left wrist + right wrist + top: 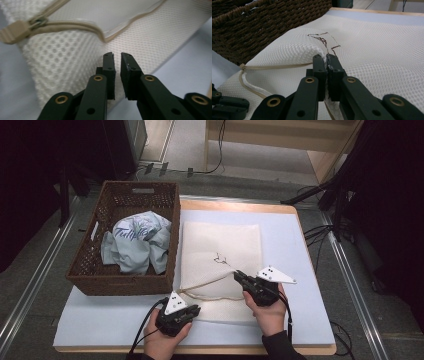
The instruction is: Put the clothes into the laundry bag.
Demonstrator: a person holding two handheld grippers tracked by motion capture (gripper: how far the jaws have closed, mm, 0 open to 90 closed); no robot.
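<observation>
Two black grippers, left (187, 311) and right (240, 276), each topped by a grey three-cornered plate with black dots, trail black cables; brass-ringed screws stud their jaw arms, above a dark sleeve (279, 347).

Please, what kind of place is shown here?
Probably a lab or recording workspace: a padded table on a hard floor, loose cables, dark stands around, and a wicker basket beside a white mesh bag.

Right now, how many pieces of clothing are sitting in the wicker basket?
1 that I can see: a crumpled light-blue garment with printed lettering, lying in the middle of the wicker basket. Others may be hidden underneath it.
</observation>
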